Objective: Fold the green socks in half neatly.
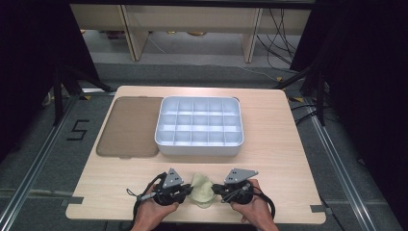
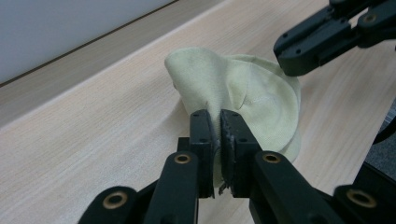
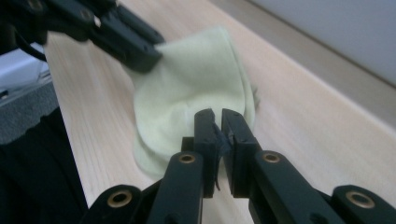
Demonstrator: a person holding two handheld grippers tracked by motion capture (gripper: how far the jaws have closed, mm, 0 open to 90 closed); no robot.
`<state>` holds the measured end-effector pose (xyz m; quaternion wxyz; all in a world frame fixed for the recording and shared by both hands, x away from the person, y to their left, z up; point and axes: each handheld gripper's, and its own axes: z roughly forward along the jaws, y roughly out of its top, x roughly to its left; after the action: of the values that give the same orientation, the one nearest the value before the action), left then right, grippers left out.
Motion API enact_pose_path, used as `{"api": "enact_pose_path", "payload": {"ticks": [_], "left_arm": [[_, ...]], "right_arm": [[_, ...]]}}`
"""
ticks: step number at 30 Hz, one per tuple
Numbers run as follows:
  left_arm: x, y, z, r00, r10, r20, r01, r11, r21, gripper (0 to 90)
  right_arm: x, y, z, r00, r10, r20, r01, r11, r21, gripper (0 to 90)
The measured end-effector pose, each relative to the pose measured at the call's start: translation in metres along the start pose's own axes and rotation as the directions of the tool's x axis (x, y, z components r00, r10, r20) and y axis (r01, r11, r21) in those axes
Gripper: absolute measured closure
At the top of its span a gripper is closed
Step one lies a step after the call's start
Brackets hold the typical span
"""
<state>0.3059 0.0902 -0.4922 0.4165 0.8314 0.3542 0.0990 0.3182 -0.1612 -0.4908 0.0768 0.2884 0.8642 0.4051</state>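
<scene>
Pale green cloth (image 1: 202,190) was bunched at the near edge of the wooden worktop (image 1: 269,159), between the two claws. The left claw (image 2: 219,126) was clamped on a fold of the cloth, as seen in the left gripper view. The right claw (image 3: 218,126) was pressed together on the cloth's opposite edge, seen in the right gripper view. A white compartment tray (image 1: 199,144) was placed farther back, with a brown mat (image 1: 127,127) just beside it.

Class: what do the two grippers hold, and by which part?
Both left gripper and right gripper pinch one pale yellow-green cloth by opposite edges.
</scene>
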Motion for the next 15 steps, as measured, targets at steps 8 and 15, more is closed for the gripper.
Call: {"api": "enact_pose_path", "payload": {"ticks": [8, 15], "left_arm": [[-0.004, 0.004, -0.004, 1.0, 0.007, 0.004, -0.007, 0.9997, -0.023, 83.2], [-0.018, 0.01, -0.005, 0.9987, 0.043, 0.026, -0.042, 0.9985, -0.035, 83.2]], "right_arm": [[-0.003, -0.008, 0.013, 0.9998, 0.018, -0.014, -0.017, 0.998, 0.053, 85.6], [-0.005, -0.009, 0.012, 0.9991, 0.038, -0.02, -0.037, 0.998, 0.053, 85.7]]}}
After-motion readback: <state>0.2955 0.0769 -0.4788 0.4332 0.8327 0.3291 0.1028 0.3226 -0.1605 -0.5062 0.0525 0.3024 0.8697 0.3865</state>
